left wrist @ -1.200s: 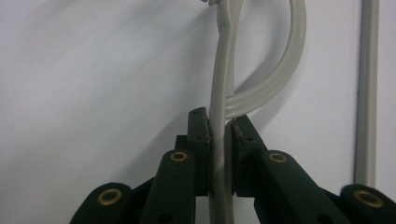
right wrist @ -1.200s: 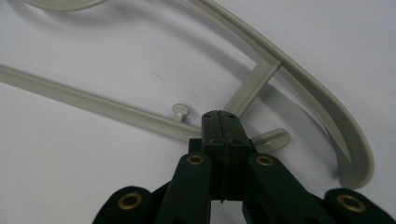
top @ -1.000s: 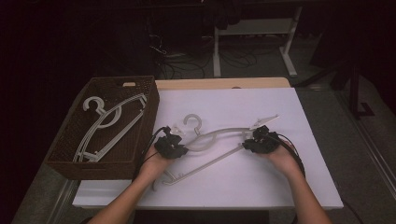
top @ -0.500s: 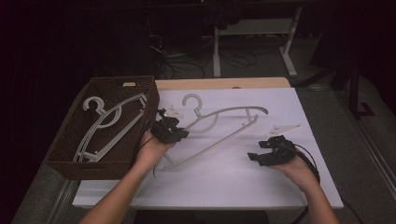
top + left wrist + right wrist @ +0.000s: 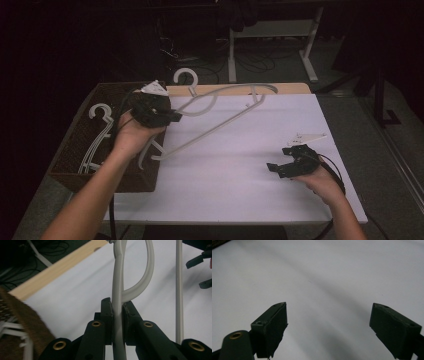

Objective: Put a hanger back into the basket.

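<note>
White plastic is what my left gripper (image 5: 167,116) pinches: its jaws press from both sides on one arm of a pale hanger (image 5: 220,117), seen close in the left gripper view, where the flat strip (image 5: 117,302) runs straight up between the two black pads. I hold that hanger lifted at the left of the tabletop (image 5: 240,190), just right of the basket; its hook (image 5: 186,79) points to the far side, past the wooden far edge, and its long straight bar slants down toward the near left. My left hand (image 5: 131,137) sits over the basket's right rim.

That basket (image 5: 70,167) is dark brown wicker, standing at the left end of the tabletop. In it lie more white hangers (image 5: 97,140), their hooks toward the far side; how many I cannot tell.

My right gripper (image 5: 284,164) hovers low at the near right, well apart from the hanger, jaws spread wide with nothing between them; the right gripper view shows bare white tabletop (image 5: 324,277) in the gap. A small white piece (image 5: 306,137) lies on the tabletop just beyond it, too small to make out.
</note>
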Motion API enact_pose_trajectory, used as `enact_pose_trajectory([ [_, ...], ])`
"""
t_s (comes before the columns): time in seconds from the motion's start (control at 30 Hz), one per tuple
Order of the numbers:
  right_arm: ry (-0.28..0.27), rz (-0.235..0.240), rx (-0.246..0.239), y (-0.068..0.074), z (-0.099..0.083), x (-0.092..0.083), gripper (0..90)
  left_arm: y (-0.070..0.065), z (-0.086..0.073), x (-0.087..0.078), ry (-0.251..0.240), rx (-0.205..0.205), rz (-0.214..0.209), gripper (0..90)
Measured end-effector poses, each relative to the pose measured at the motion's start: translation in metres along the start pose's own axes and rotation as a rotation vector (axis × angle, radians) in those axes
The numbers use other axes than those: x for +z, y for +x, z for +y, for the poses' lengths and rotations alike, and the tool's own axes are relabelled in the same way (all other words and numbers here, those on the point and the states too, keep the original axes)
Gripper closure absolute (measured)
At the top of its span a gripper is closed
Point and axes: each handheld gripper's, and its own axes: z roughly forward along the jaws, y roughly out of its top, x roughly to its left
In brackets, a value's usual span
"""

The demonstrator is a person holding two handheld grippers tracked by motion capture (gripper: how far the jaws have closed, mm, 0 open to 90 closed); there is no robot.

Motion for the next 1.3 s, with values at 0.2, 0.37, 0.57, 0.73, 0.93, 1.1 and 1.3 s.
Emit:
enact_pose_trajectory([
  [0.2, -0.008, -0.007, 0.001, 0.002, 0.002, 0.0, 12.9, 0.035, -0.008, -0.041, -0.027, -0.015, 0.083, 81.1],
  [0.37, -0.013, -0.012, 0.001, 0.003, 0.003, 0.0, 6.7, 0.072, -0.029, -0.067, -0.046, -0.049, 0.161, 81.1],
  [0.57, -0.01, -0.025, 0.008, 0.001, 0.003, 0.001, 0.0, 0.111, -0.062, -0.092, -0.043, -0.088, 0.258, 81.1],
  [0.73, -0.003, -0.03, 0.008, 0.001, 0.003, 0.002, 0.0, 0.134, -0.094, -0.103, -0.02, -0.133, 0.304, 81.2],
  [0.93, 0.001, -0.034, 0.01, 0.0, 0.002, 0.004, 0.0, 0.152, -0.13, -0.109, 0.03, -0.165, 0.361, 81.1],
  [1.1, 0.004, -0.038, 0.009, 0.0, 0.002, 0.004, 0.0, 0.164, -0.151, -0.107, 0.068, -0.208, 0.398, 81.1],
  [1.3, 0.002, -0.042, 0.014, 0.0, 0.002, 0.003, 0.0, 0.17, -0.156, -0.096, 0.086, -0.225, 0.409, 80.9],
])
